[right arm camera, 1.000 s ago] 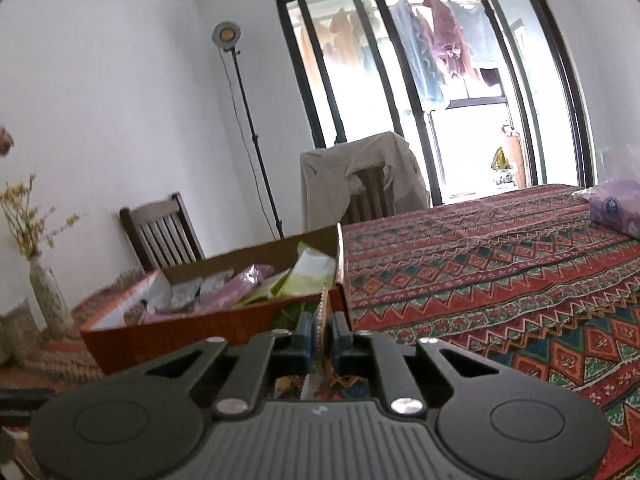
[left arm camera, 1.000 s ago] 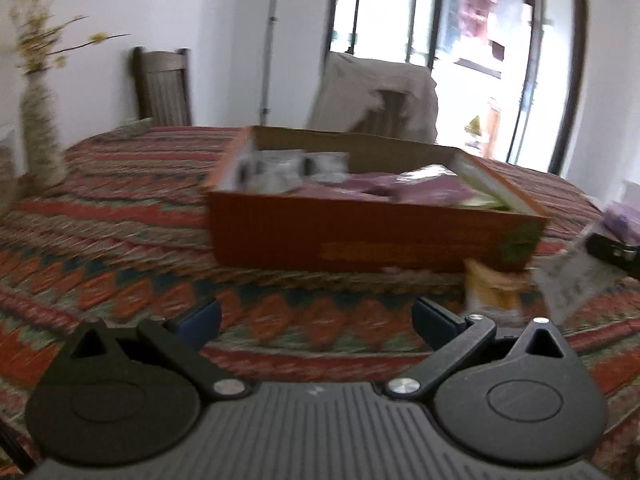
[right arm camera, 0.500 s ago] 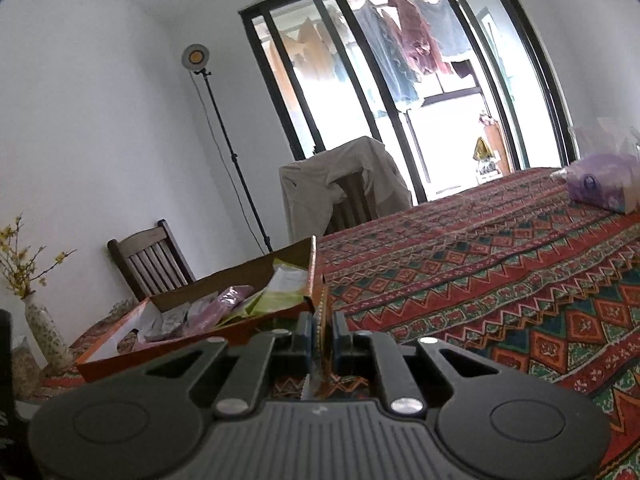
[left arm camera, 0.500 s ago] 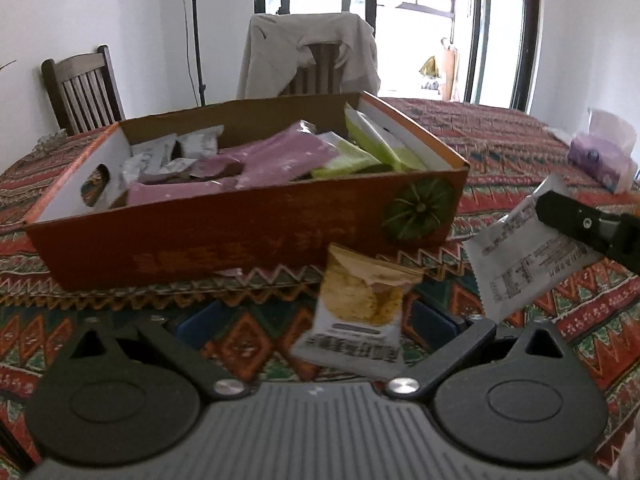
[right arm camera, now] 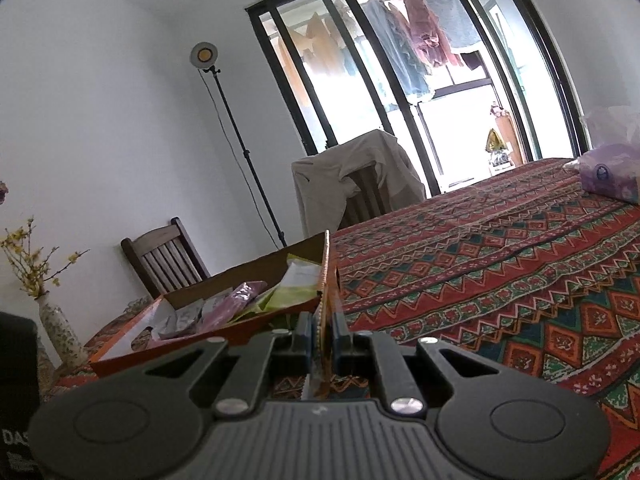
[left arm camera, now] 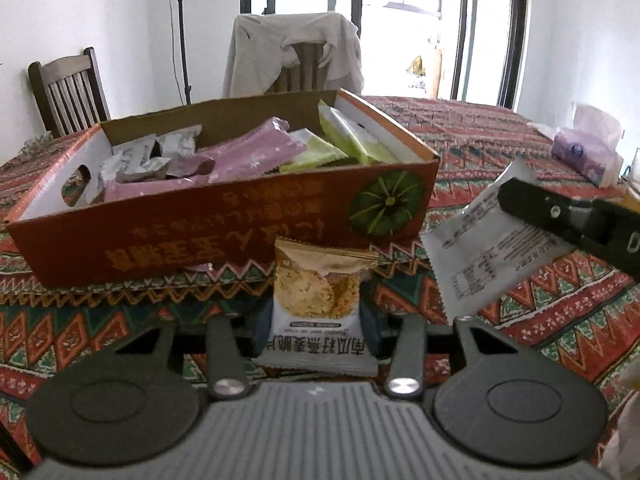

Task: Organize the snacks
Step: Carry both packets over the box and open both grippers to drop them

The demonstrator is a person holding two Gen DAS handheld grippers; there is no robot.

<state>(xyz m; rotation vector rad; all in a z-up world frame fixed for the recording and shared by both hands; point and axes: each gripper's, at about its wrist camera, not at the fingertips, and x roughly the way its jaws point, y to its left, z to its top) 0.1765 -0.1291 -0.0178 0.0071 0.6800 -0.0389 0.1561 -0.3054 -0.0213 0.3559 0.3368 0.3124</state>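
A: Left gripper (left arm camera: 316, 328) is closing on the oat crisp packet (left arm camera: 320, 300), packet btwn the pads, lying on the tablecloth (left arm camera: 560, 320) just near of the box (left arm camera: 224, 216).

B: Right gripper (right arm camera: 322, 340)?

A: Clamping narrow on a white packet (left arm camera: 480, 248), edge-on in its own cam, hanging to the right of the box. Prob. waiting its turn.

B: Box?

A: Sitting farther back, already holding pink & green packets. Both look bound for it, imo. Draped chair (left arm camera: 296, 52) standing beyond.
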